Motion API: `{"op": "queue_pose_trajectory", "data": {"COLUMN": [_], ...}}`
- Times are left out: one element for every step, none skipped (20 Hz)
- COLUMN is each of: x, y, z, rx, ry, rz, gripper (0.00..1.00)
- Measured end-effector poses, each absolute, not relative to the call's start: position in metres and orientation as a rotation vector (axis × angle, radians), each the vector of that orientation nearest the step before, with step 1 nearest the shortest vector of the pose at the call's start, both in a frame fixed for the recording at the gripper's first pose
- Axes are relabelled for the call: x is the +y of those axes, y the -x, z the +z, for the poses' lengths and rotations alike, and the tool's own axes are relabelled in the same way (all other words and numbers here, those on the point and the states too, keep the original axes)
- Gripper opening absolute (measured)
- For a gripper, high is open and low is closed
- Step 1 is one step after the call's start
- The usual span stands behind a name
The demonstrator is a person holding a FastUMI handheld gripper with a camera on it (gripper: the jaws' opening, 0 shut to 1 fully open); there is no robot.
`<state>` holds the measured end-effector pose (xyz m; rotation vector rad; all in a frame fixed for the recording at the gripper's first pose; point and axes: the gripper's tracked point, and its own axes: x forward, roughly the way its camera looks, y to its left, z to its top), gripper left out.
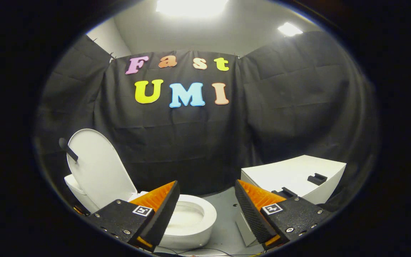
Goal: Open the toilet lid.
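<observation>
While the claw sits spread wide with nothing between its fingers and touching nothing, the toilet is just ahead and a bit to the left, its bowl partly behind the left finger. Its toilet lid is already up, leaning back beyond that finger, with a small dark handle sticking off its far edge. Off beyond the right finger there's a white cabinet on the floor.
</observation>
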<state>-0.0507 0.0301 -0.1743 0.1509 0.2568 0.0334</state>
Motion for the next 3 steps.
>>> {"op": "queue_pose_trajectory", "data": {"x": [0.0323, 0.0349, 0.0359], "y": [0.0508, 0.0508, 0.0503], "z": [-0.1754, -0.1746, -0.1715], "rx": [0.267, 0.265, 0.260], "ry": [-0.153, -0.163, -0.174], "rz": [0.039, 0.047, 0.050], "gripper": [0.96, 0.96, 0.96]}}
